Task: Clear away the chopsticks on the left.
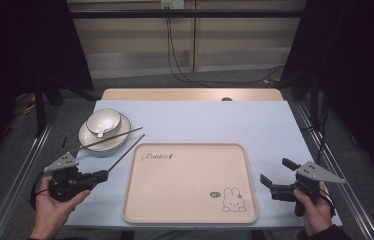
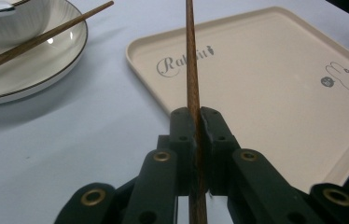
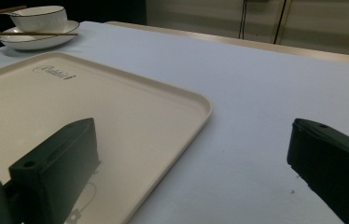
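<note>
Here the left gripper (image 1: 106, 173), clenched on one chopstick (image 1: 125, 153) off the tray's (image 1: 140, 210) left edge, points it toward the plate (image 1: 87, 137), while the right gripper (image 1: 276, 173) gapes empty.

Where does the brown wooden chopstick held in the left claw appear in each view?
High view: the held brown wooden chopstick slants up-right from the left claw, left of the beige tray.
Left gripper view: upright at centre, clamped.
Right gripper view: far upper left, by the white bowl, possibly it.
Shared landmark: the tray.
</note>
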`<state>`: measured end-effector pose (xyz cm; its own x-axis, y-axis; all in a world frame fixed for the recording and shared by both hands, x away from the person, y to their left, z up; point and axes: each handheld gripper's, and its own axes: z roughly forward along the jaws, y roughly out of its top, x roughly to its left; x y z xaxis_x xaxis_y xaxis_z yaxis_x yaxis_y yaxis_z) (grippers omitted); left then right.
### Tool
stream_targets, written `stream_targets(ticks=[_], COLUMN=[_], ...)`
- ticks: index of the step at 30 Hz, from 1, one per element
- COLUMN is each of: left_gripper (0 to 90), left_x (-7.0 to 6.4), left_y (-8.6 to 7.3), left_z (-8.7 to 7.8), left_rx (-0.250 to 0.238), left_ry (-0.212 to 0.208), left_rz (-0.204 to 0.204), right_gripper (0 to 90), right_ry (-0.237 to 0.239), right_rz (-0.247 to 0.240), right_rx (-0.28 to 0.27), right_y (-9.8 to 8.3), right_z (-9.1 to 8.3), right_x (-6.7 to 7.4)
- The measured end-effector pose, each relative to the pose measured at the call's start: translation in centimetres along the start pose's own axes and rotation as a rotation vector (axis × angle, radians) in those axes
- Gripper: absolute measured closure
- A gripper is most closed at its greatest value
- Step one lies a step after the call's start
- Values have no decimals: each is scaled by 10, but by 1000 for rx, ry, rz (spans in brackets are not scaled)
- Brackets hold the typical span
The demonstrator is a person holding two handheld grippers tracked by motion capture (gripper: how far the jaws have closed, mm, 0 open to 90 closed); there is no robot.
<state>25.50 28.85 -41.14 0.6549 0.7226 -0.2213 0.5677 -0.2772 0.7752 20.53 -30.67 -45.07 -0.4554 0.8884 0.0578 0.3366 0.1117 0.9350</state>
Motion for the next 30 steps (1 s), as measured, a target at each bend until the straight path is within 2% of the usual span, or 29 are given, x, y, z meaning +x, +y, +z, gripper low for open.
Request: stream_targets(ticks=[1,5,7,8,11,14,16,18,19,22,24,30], left_gripper=[843,844,844,844,845,844,844,844,844,843,843,843], left_x=[-3,-17,-24,-29,-40,-49,-57,-59,-60,-58,-58,-59], left_y=[-1,-2,-2,-2,-1,0,2,4,5,3,0,-2], left_z=[1,4,5,5,7,11,16,21,23,29,33,47], left_rx=[5,-17,-14,-12,-23,-23,-23,-21,-25,-28,-20,20], left_ry=[-8,26,35,54,90,91,114,130,153,177,185,205], left_rz=[0,-25,-35,-44,-89,-128,-145,-167,-177,-224,-241,-255], right_gripper=[16,16,16,16,16,16,16,16,16,16,16,16], right_ry=[0,0,-1,0,-3,0,1,1,1,2,2,6], right_rz=[-1,-2,-2,-1,0,-2,-3,-3,-3,-7,-7,-13], right_rx=[0,0,-1,0,-1,1,1,1,1,1,1,3], right_y=[0,0,0,0,0,0,1,0,1,1,0,1], right_z=[0,1,1,1,1,1,1,1,1,1,1,2], right_x=[0,0,0,1,1,1,1,1,1,2,2,2])
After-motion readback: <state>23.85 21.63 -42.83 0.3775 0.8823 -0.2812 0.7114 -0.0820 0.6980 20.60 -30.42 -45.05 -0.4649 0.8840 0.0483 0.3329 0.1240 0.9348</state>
